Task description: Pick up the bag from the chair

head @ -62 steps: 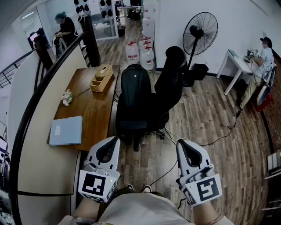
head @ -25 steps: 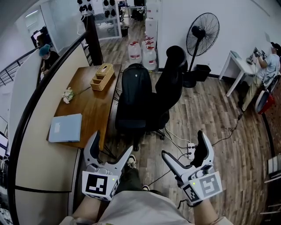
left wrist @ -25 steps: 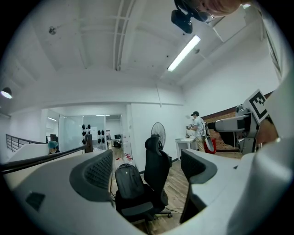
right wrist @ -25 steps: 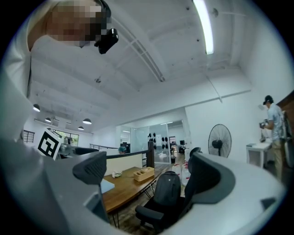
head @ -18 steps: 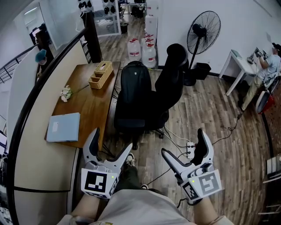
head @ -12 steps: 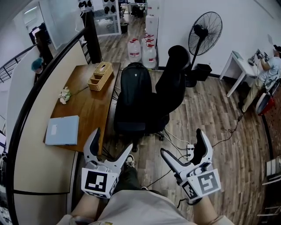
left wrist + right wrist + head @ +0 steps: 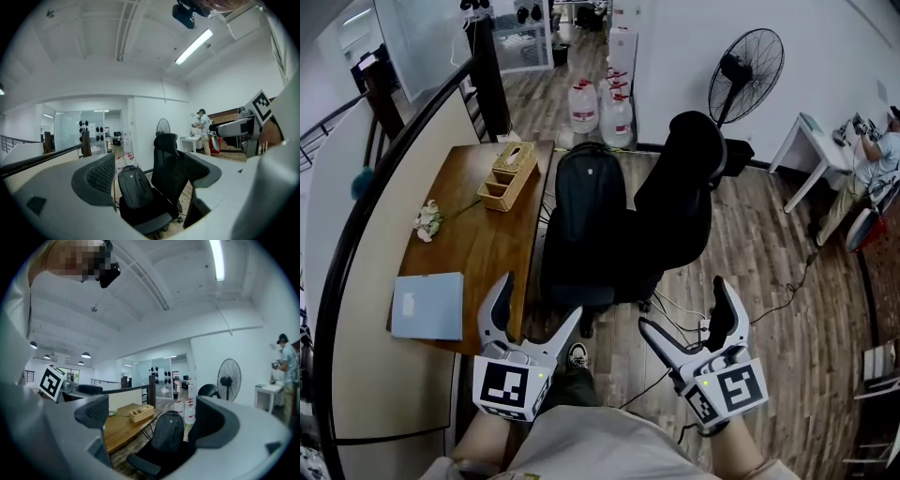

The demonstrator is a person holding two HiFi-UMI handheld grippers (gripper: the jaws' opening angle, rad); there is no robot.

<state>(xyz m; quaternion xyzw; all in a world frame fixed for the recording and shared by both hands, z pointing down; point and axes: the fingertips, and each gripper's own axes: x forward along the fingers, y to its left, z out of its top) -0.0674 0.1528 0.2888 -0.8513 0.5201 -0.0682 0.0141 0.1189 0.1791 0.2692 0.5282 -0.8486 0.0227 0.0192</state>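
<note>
Approach stage, judging by the distance. The left gripper (image 7: pixel 539 300) and right gripper (image 7: pixel 682 305) both have jaws spread wide with nothing between them. Well ahead of both, a black fabric backpack (image 7: pixel 591 202) stands upright on the seat of a black office chair (image 7: pixel 680 211). Next, both must move forward and one close on the bag's top. A brown wooden desk (image 7: pixel 478 234) lies ahead-left, with wood-plank floor (image 7: pixel 759 272) below.

In view are one black fabric backpack (image 7: pixel 591 199), one black office chair (image 7: pixel 680 202), one brown wooden desk (image 7: pixel 483 251), one wooden organiser box (image 7: pixel 508 170), one pale blue folder (image 7: pixel 427 306), one white flower sprig (image 7: pixel 426 221), one black pedestal fan (image 7: pixel 753 58), at least three clear water jugs (image 7: pixel 619 114), and two white handheld grippers: left gripper (image 7: pixel 539 298), right gripper (image 7: pixel 682 302).
</note>
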